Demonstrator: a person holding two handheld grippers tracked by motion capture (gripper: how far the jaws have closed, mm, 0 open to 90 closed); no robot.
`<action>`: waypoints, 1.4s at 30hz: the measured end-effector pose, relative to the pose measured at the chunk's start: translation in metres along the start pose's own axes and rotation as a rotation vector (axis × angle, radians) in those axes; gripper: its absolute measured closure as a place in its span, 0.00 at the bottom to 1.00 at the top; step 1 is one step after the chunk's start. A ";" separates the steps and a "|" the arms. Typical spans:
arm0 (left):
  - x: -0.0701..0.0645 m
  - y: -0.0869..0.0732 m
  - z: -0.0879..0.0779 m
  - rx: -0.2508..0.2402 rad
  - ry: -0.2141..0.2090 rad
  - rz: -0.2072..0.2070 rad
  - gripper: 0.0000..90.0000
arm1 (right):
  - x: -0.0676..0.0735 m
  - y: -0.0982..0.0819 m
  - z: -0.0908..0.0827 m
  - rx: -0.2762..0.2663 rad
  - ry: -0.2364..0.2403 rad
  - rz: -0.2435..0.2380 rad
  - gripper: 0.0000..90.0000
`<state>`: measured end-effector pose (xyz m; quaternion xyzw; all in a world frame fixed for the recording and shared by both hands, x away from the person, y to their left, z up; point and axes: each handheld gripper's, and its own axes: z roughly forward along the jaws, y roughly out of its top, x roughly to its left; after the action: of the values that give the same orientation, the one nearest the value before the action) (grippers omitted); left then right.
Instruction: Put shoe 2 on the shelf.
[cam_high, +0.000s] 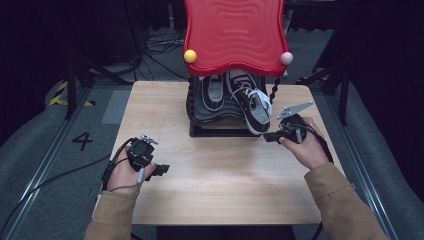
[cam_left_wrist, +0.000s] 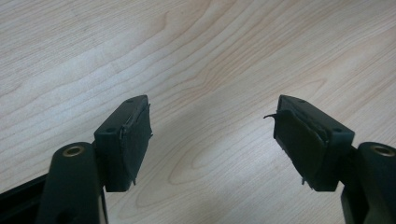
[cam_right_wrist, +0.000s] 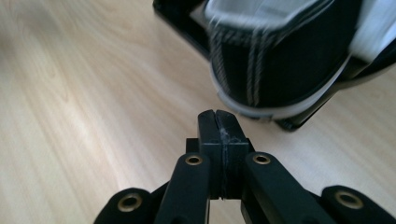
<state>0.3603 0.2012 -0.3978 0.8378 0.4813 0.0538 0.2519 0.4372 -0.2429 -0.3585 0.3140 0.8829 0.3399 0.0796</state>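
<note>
Trouble lies with the black sneaker (cam_high: 254, 108), which hangs half off the rack's lower shelf (cam_high: 220, 116), its toe just ahead of the right tongs (cam_right_wrist: 218, 122). Those tongs are clenched on nothing, so a nudge could tip it onto the counter (cam_high: 220, 175). The left tongs (cam_left_wrist: 212, 140) are released and well apart from it.

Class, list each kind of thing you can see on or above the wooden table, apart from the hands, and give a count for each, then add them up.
Black-and-white shoes: 2 (one, the other)
Shoe rack with red top: 1
Balls on the rack's corners: 2 (yellow, pink)
Hand-held grippers: 2 (left gripper, right gripper)
Total: 7
</note>
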 end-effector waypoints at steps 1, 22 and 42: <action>0.000 0.000 0.000 0.000 -0.001 -0.001 0.31 | -0.001 0.001 0.000 -0.018 -0.001 -0.001 1.00; 0.002 -0.002 -0.001 -0.005 -0.005 -0.009 0.31 | 0.040 0.044 0.043 -0.037 0.044 -0.080 1.00; 0.001 -0.005 -0.003 -0.006 -0.002 -0.004 0.31 | 0.050 0.048 0.053 -0.058 -0.009 -0.143 1.00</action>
<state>0.3561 0.2047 -0.3974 0.8360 0.4828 0.0539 0.2550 0.4408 -0.1560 -0.3641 0.2492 0.8926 0.3573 0.1164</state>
